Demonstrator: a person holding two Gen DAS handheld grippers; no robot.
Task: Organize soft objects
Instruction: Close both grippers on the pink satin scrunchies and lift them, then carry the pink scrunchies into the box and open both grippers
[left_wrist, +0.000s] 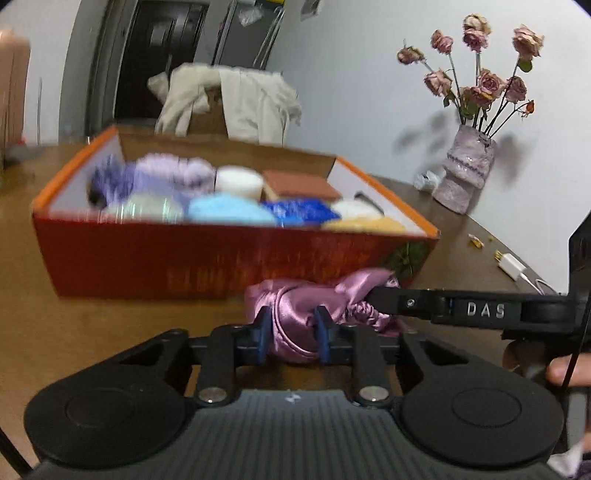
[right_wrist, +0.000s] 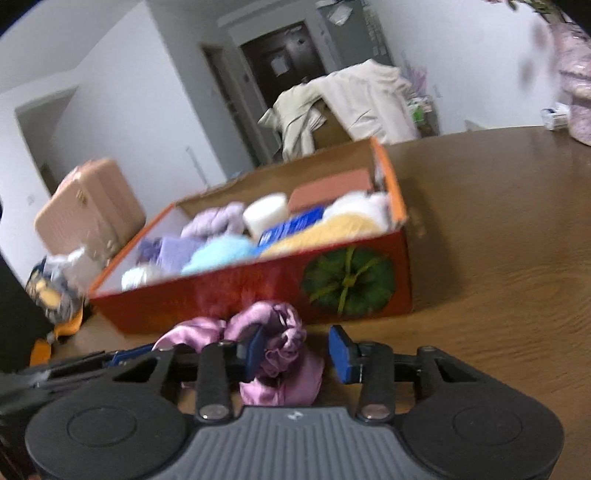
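Note:
A pink satin cloth (left_wrist: 295, 306) lies bunched on the wooden table just in front of a red-orange box (left_wrist: 184, 258). The box holds several soft items: lilac, blue, white, yellow and brown. My left gripper (left_wrist: 291, 332) is shut on the near part of the cloth, both blue pads pressing the fabric. One black finger (left_wrist: 480, 310) of my right gripper reaches in from the right to the cloth's ruffled end. In the right wrist view the cloth (right_wrist: 284, 373) sits between the jaws of my right gripper (right_wrist: 298, 352). The left pad touches it, the right pad stands apart, so it is open.
A vase of dried roses (left_wrist: 465, 173) stands at the back right, with a white charger (left_wrist: 511, 266) near the table's edge. A beige case (right_wrist: 88, 210) and small clutter (right_wrist: 55, 288) sit left of the box (right_wrist: 240, 288). A chair draped with a cream garment (left_wrist: 236, 103) is behind.

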